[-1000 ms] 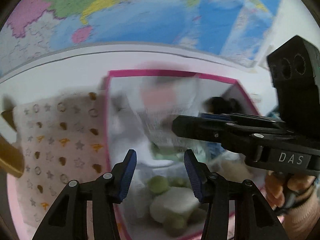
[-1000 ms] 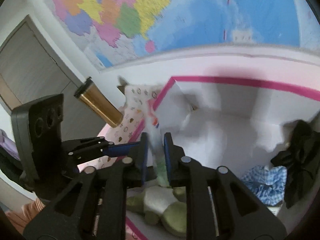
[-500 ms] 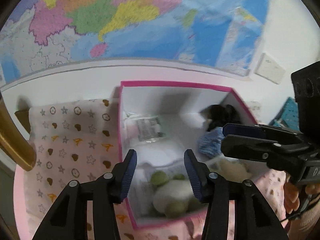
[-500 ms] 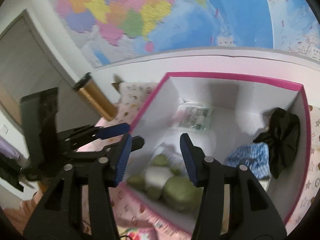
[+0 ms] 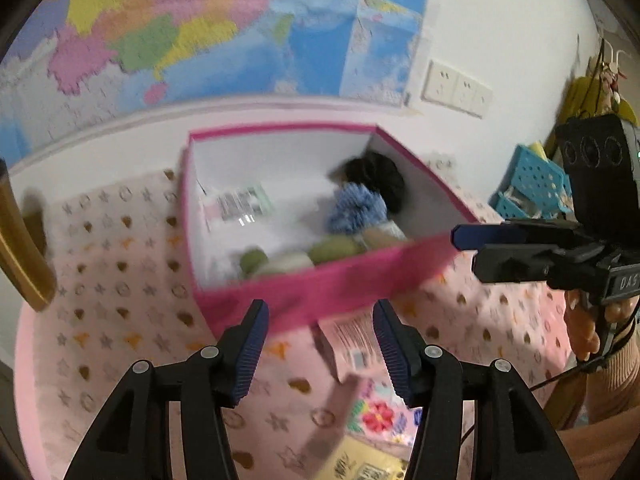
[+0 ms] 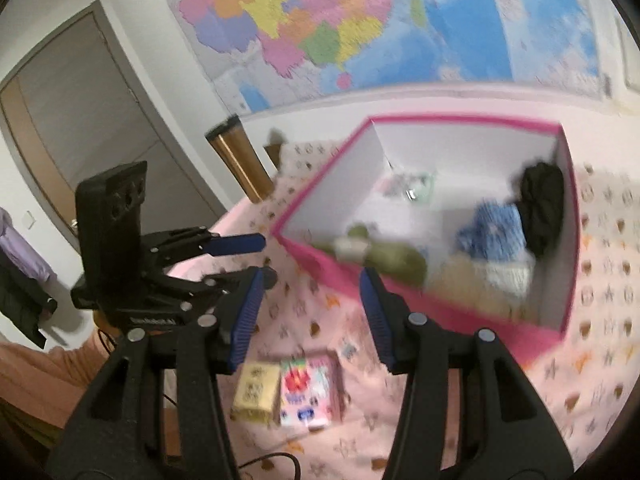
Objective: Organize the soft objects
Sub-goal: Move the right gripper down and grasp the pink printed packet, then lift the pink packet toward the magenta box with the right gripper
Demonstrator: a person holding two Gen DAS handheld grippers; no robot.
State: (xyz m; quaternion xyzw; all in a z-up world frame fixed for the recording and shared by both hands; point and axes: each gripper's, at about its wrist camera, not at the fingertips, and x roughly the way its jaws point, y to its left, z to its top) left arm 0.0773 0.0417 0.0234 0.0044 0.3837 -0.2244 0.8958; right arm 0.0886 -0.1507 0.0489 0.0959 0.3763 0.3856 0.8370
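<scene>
Colourful wall map point(image 6: 360, 24), white wall sockets point(image 5: 456, 88), grey door point(image 6: 92, 128) (left side), pink patterned bedspread point(image 5: 120, 280)

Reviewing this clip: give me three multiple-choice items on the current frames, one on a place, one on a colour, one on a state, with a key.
1. Where is the clear plastic packet?
A. inside the box
B. on the cloth
C. in a gripper

2. What colour is the outside of the open cardboard box?
A. yellow
B. magenta pink
C. green

3. How does the right gripper stand?
A. shut on a toy
B. shut on a packet
C. open, nothing between its fingers

Key: 1 A, it lies on the white floor by the far wall. 2 B, rim and sides are pink. 3 C, the blue pads stand apart over the patterned pink cloth.
</scene>
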